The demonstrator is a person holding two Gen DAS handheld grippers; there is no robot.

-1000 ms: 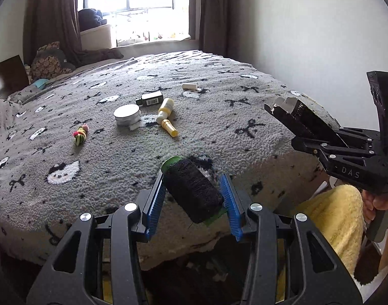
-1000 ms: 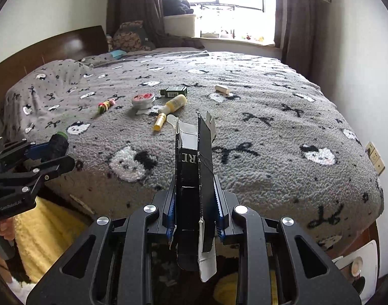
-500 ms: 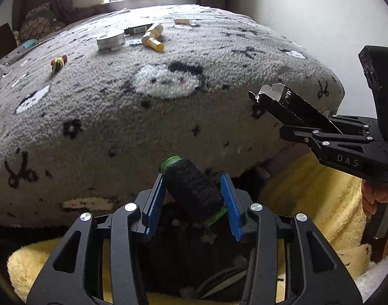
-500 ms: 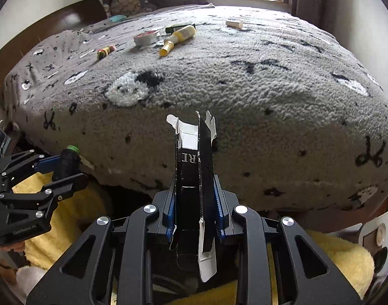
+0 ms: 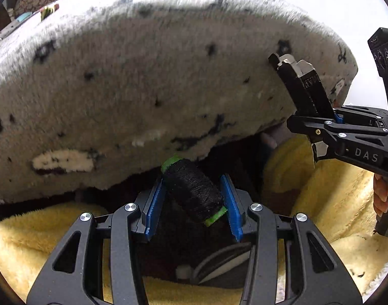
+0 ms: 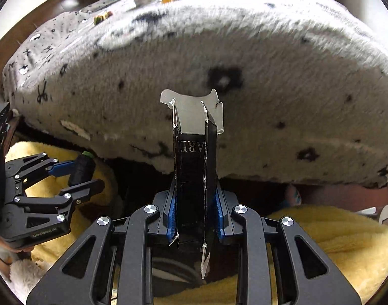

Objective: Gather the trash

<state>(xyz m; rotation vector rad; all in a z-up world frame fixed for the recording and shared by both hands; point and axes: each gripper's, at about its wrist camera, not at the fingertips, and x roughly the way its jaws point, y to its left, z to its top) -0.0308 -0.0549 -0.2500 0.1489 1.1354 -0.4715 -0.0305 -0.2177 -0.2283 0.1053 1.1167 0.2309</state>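
While both have dropped below the bed's edge, left claw (image 5: 192, 198) clamps the thread spool (image 5: 192, 190), right claw (image 6: 194, 211) the flattened carton (image 6: 194, 167)

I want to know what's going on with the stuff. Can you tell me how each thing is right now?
Left claw: shut on the thread spool.
Thread spool: black, tilted between the blue pads.
Right claw: shut on the black carton.
Black carton: squashed flat, upright, top flaps open.
Blanket: hangs over the bed edge.
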